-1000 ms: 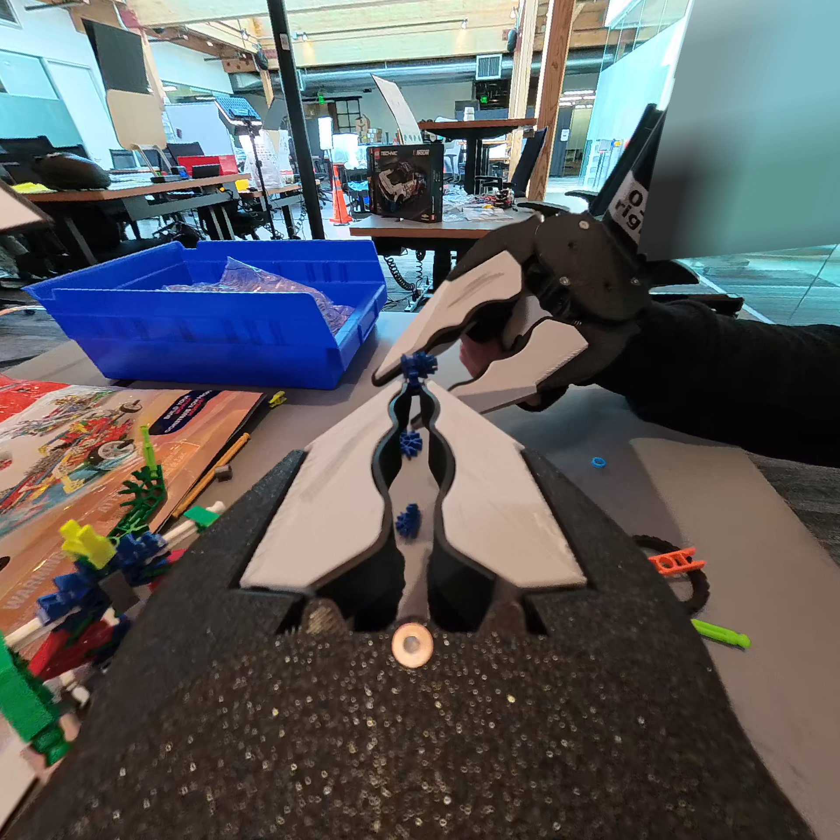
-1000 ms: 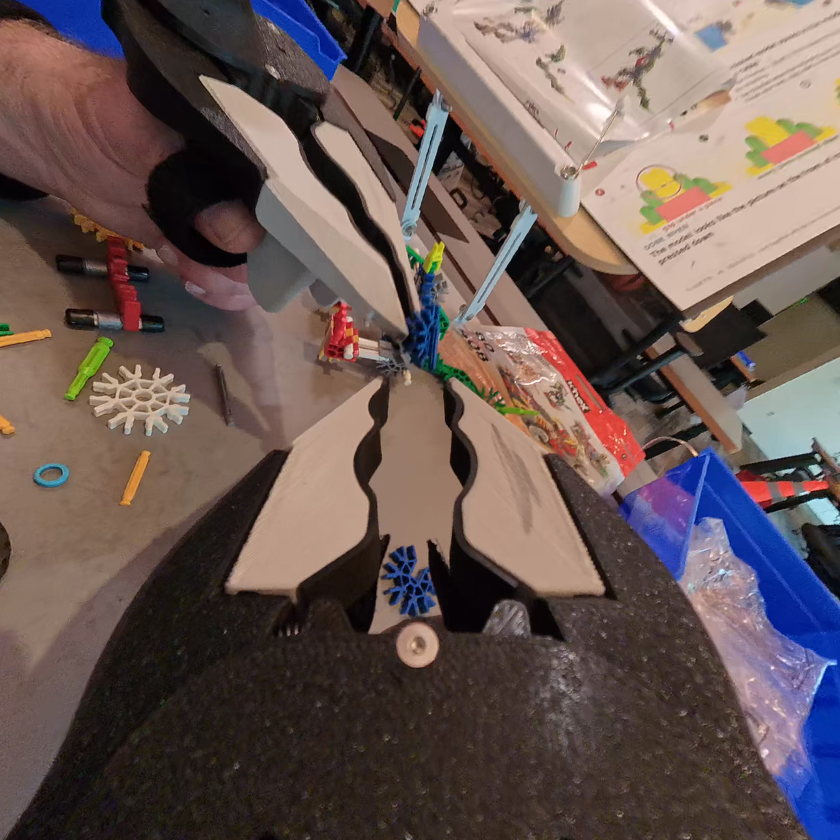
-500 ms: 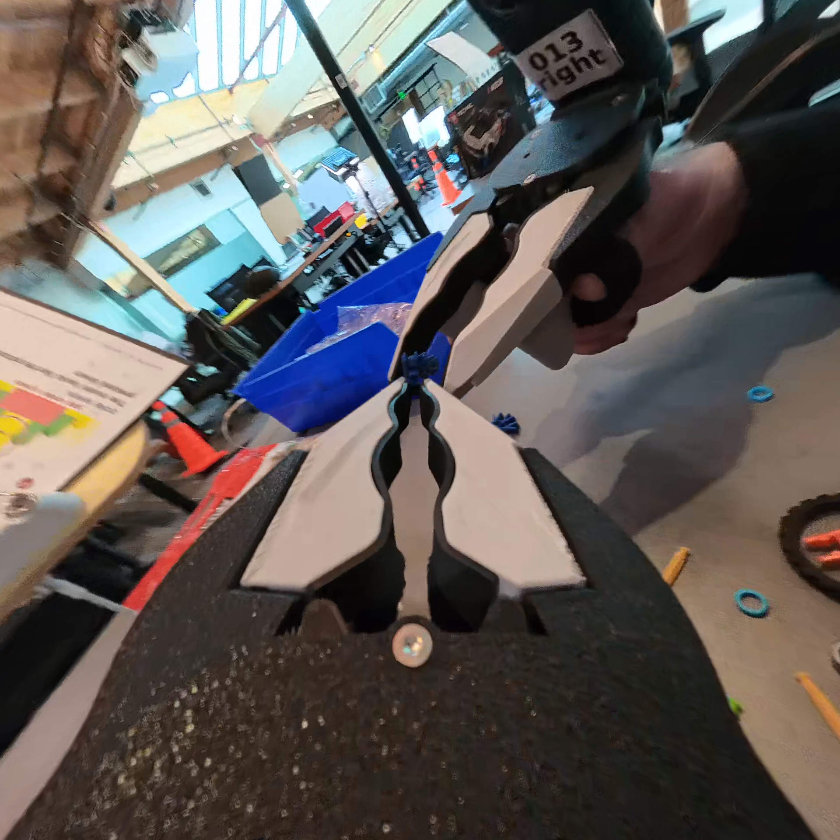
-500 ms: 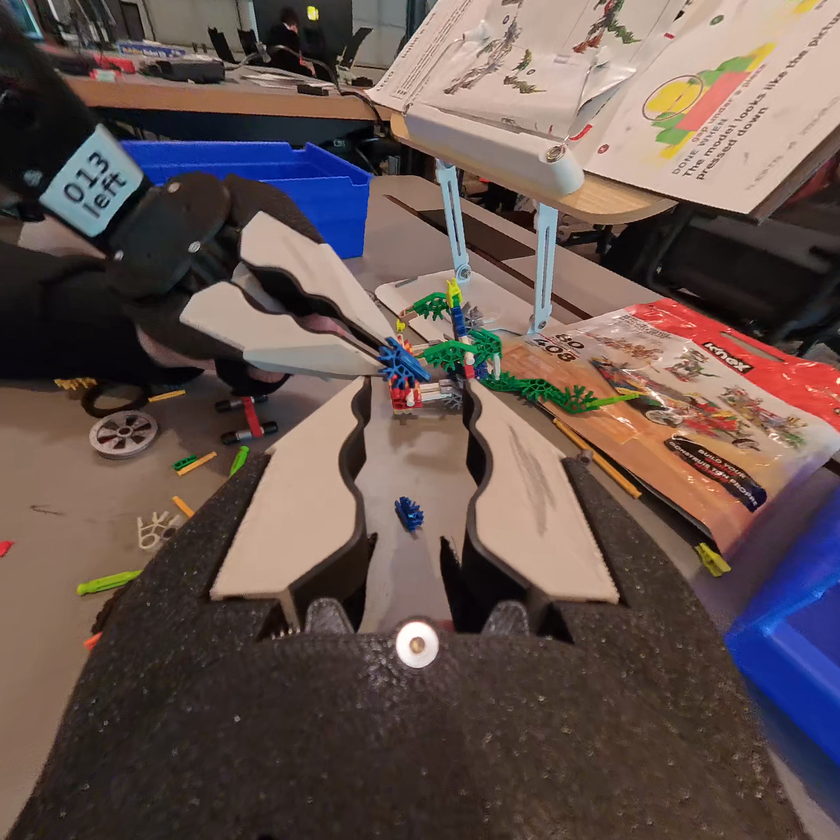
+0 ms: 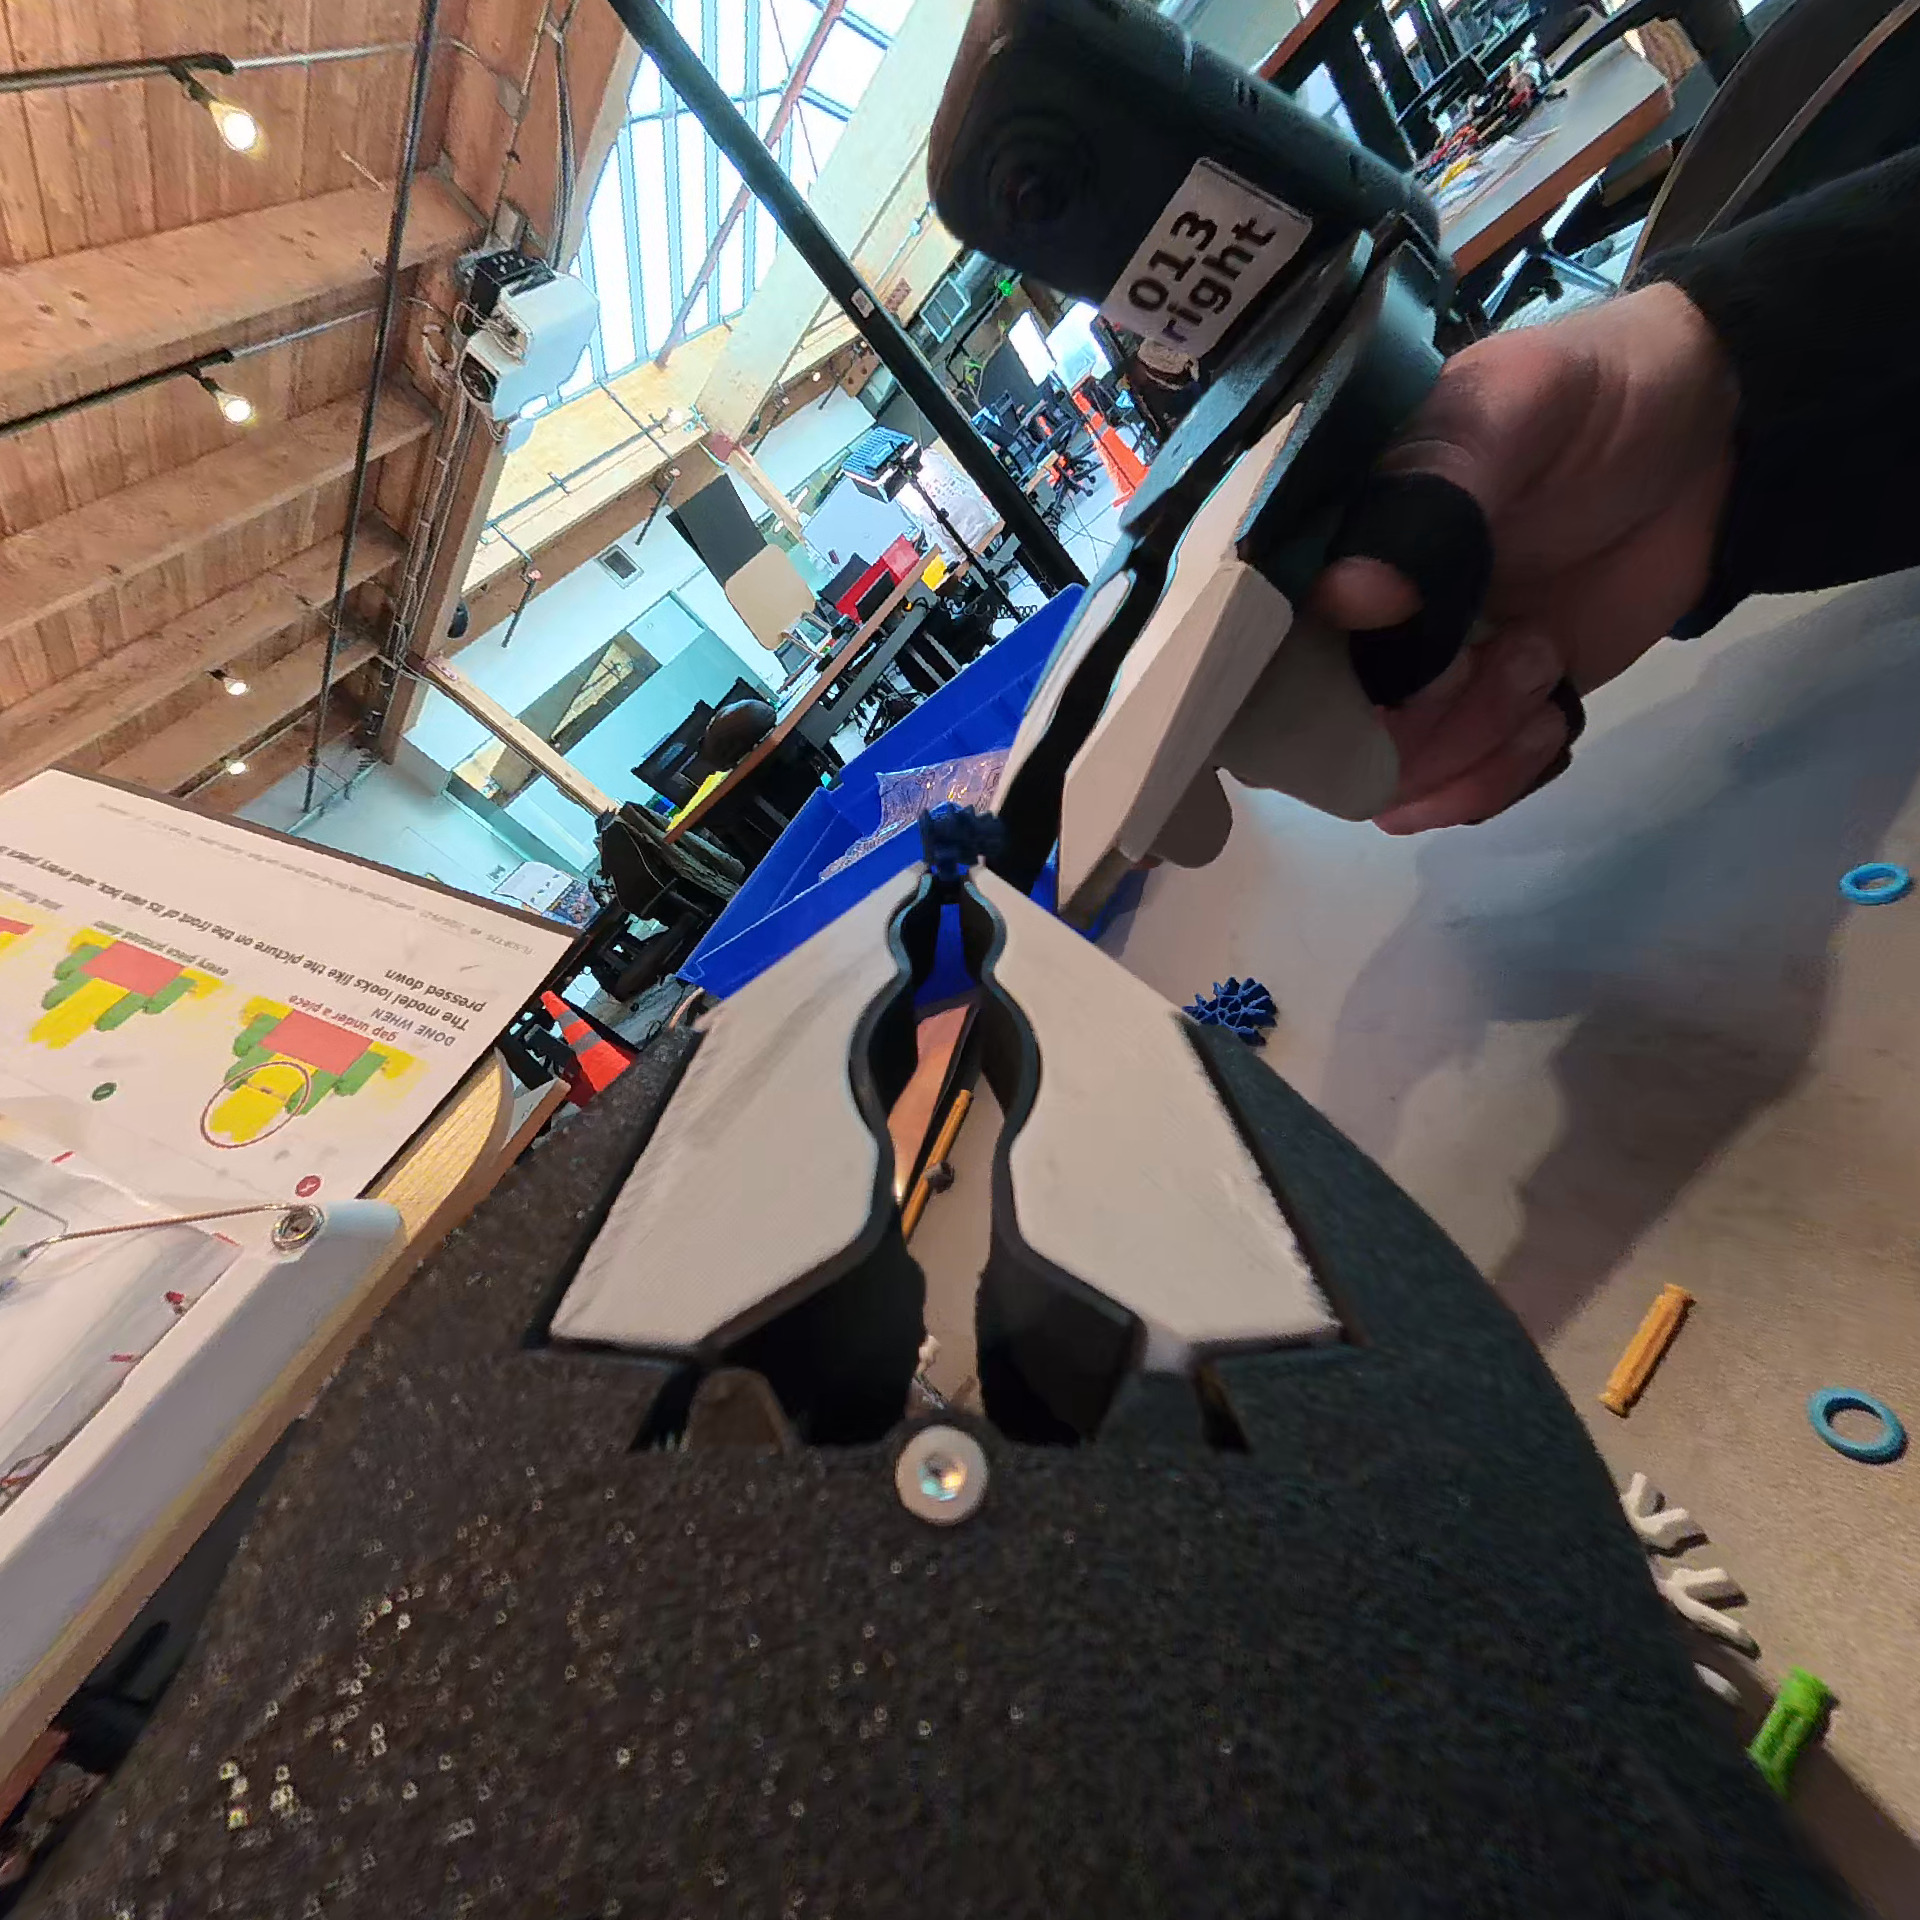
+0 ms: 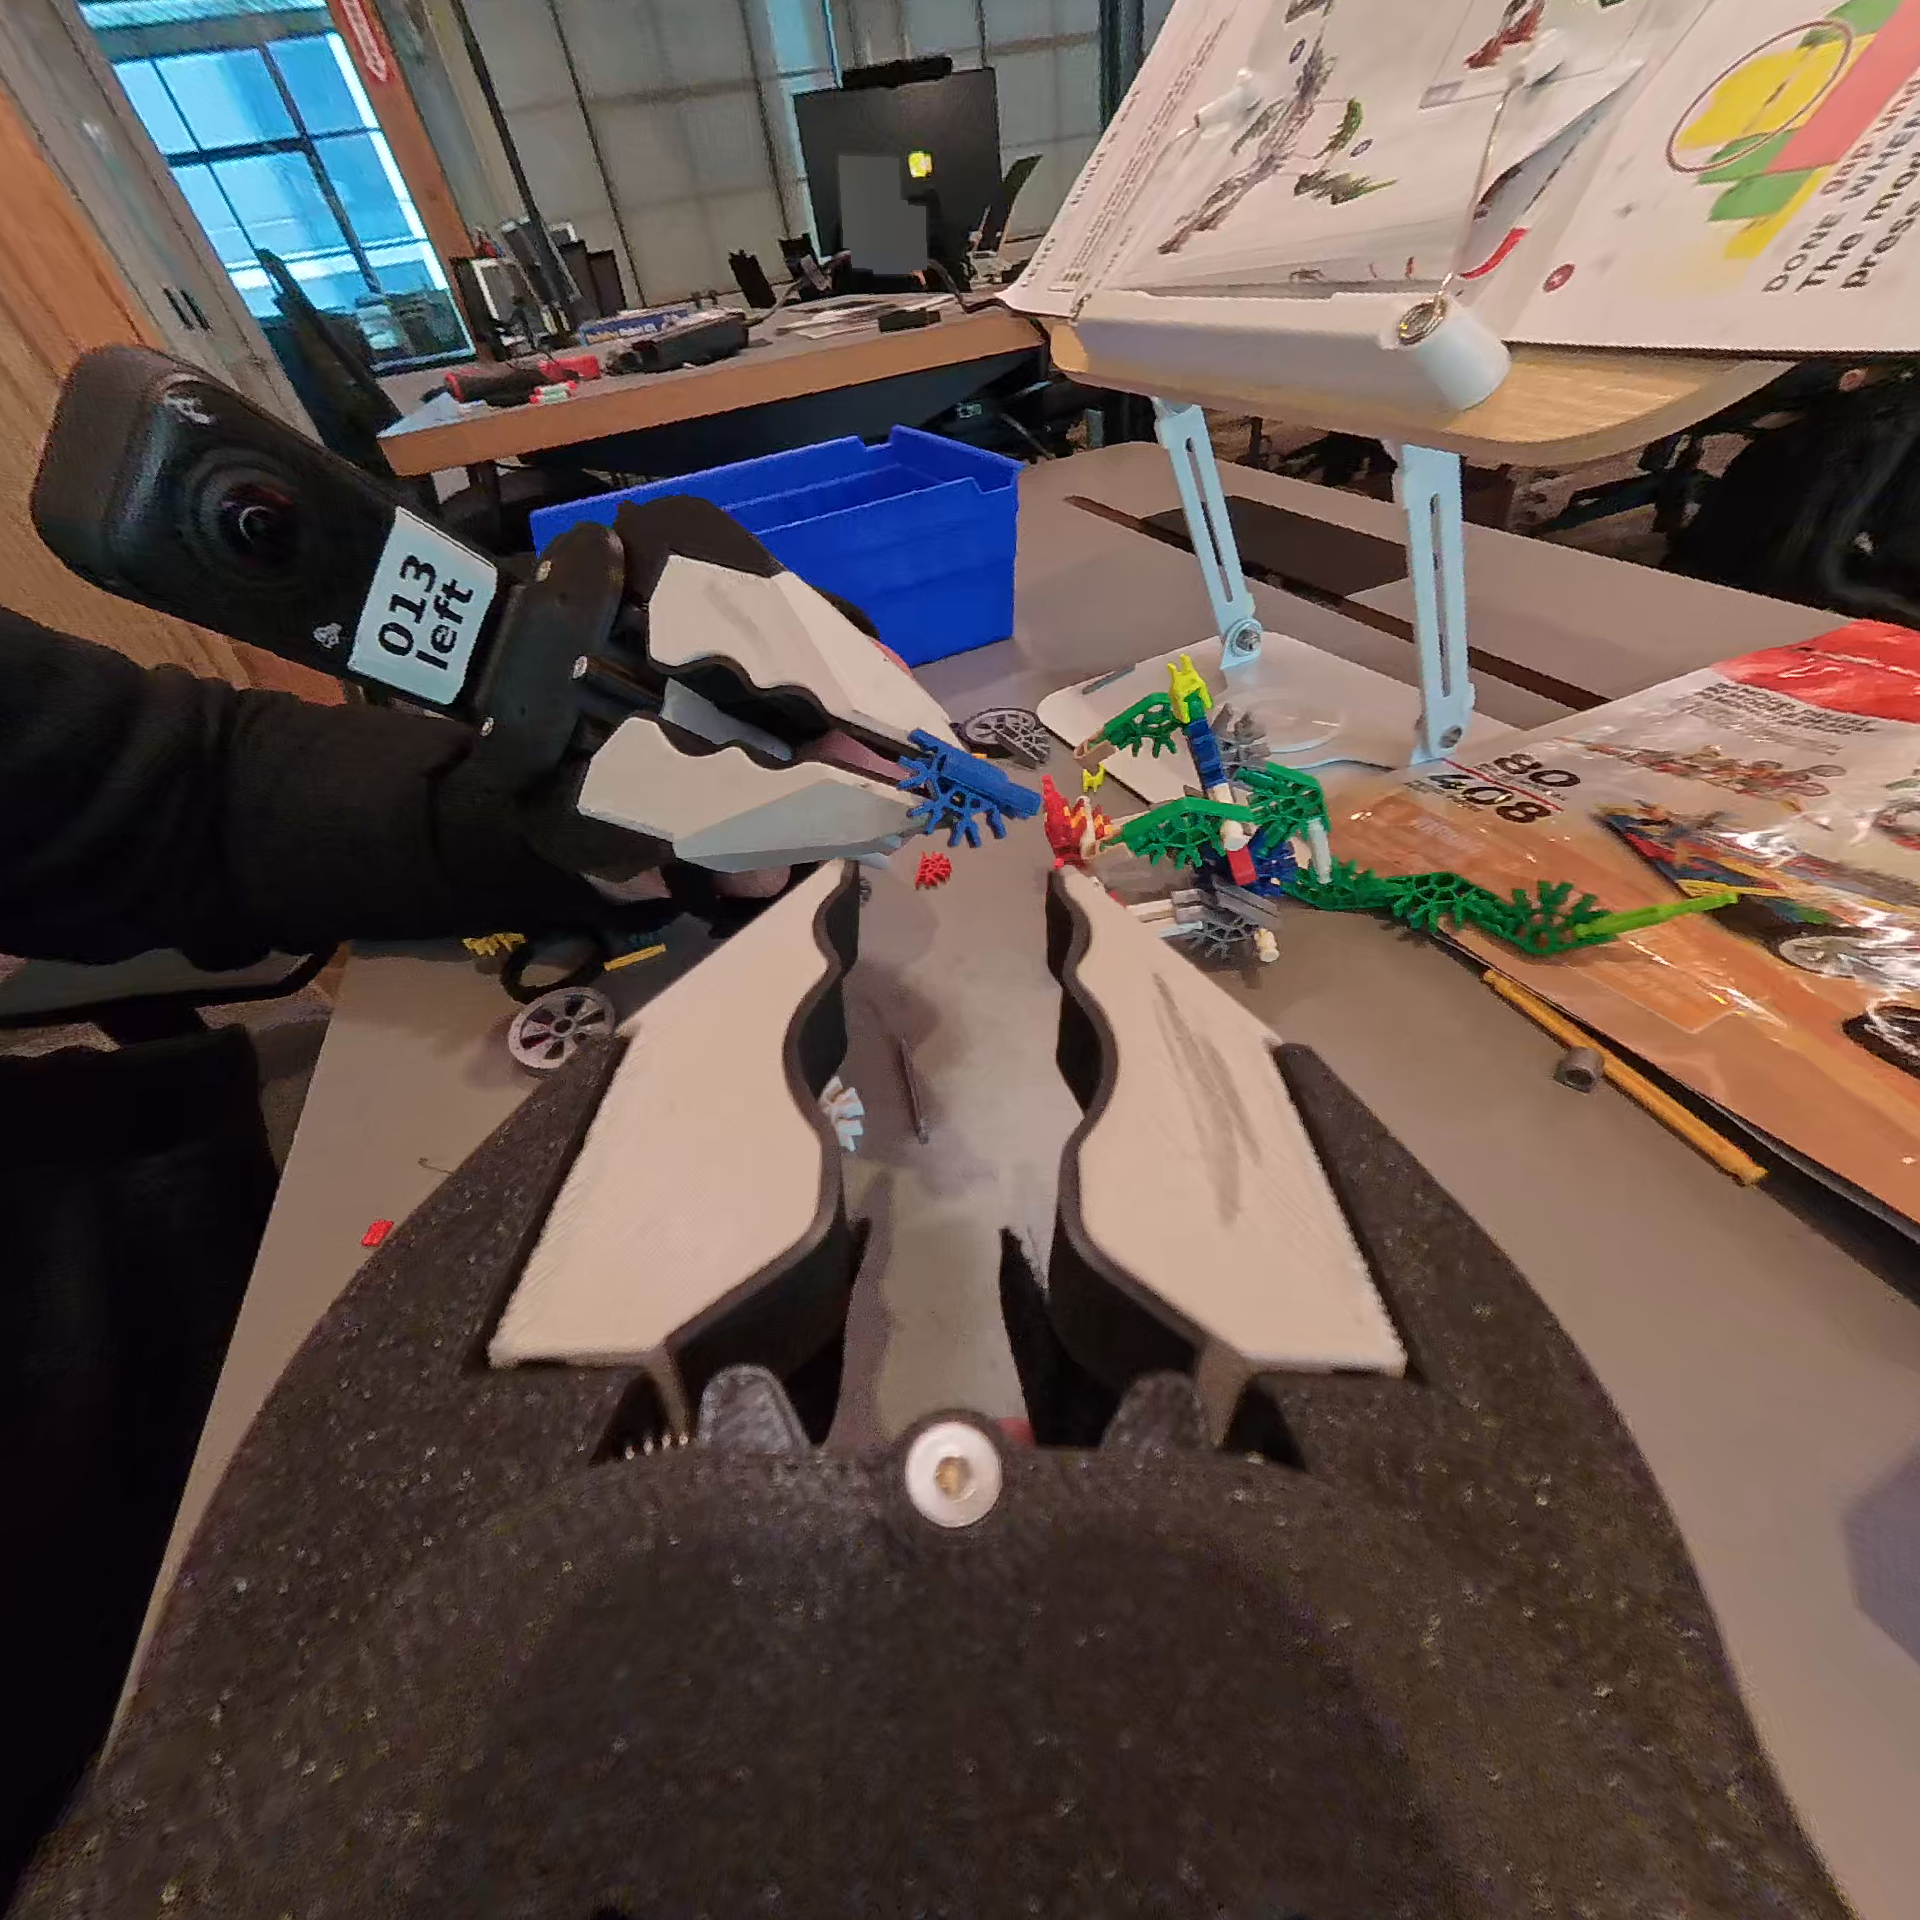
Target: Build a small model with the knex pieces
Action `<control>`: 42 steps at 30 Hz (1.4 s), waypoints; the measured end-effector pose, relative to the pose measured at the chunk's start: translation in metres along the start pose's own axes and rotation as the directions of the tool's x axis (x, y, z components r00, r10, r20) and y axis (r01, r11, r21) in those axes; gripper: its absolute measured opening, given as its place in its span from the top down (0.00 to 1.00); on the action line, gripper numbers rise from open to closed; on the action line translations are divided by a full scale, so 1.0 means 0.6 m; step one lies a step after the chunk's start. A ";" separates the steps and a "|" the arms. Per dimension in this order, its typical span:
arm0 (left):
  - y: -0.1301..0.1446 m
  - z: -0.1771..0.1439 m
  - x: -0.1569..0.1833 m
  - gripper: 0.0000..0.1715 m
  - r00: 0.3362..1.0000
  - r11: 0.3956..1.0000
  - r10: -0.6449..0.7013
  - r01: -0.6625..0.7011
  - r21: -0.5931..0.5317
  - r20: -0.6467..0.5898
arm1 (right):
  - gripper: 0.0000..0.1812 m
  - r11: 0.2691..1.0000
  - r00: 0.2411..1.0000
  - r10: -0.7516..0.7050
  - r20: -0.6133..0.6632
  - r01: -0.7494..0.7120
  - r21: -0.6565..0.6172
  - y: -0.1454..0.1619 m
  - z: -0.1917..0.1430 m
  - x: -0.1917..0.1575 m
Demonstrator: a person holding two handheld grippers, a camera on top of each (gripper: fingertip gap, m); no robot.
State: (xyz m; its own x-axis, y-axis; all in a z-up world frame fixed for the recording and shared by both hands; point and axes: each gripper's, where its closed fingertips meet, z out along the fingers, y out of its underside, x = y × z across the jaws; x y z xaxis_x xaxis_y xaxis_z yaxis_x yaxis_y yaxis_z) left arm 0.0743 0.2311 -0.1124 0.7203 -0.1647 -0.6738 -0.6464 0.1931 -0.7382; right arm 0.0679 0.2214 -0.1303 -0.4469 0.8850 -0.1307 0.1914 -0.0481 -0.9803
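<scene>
1. While the left gripper (image 6: 920, 805) hangs above the worktop (image 6: 1455, 1299), its fingers are clenched on a blue connector piece (image 6: 961, 795) w/ a short blue rod sticking out toward the right; in the left wrist view the same piece (image 5: 961, 836) sits pinched right at the tips.
2. Right gripper (image 6: 951, 883): fingers spread apart, nothing between them, tips just near of the built toy model (image 6: 1216, 831).
3. Model = green, blue, red, yellow & grey snap parts, standing on the worktop by the foot of the white stand (image 6: 1434, 603) that carries the instruction sheets (image 6: 1507, 156).
4. Handling, as a guess: blue piece is light, stiff plastic, thin spokes, prob. slick; best held across its flat faces near the hub, not by a spoke tip.
5. Around: blue bin (image 6: 883, 540) far behind, printed bag (image 6: 1714, 852) at right under the model's green tail, small red piece (image 6: 932, 869) on the worktop btw. the grippers, grey wheel (image 6: 561, 1023) near left, loose rings & rods scattered.
</scene>
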 end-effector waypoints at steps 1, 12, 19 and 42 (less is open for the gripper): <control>-0.001 0.000 0.000 1.00 1.000 1.000 0.004 -0.004 0.002 0.001 | 0.82 1.000 1.000 0.002 0.008 -0.002 0.004 -0.001 0.000 -0.002; 0.000 0.002 0.006 1.00 0.996 0.996 0.085 -0.084 -0.011 0.010 | 0.86 0.999 1.000 0.022 0.019 -0.023 0.049 -0.016 -0.005 -0.004; 0.002 0.002 0.006 1.00 0.993 0.993 0.119 -0.119 -0.024 0.020 | 0.88 0.999 1.000 0.011 -0.001 -0.011 0.046 -0.016 -0.006 0.000; 0.025 0.008 0.006 1.00 0.983 0.979 0.181 -0.178 -0.094 0.021 | 0.88 0.997 0.993 -0.072 -0.098 0.072 -0.007 -0.003 -0.003 0.018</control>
State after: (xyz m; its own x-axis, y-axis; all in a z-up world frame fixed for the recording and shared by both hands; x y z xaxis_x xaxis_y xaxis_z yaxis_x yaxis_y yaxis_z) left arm 0.0687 0.2378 -0.1257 0.5965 -0.1069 -0.7954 -0.7852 0.1276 -0.6060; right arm 0.0643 0.2318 -0.1295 -0.3718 0.9272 -0.0447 0.1652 0.0187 -0.9861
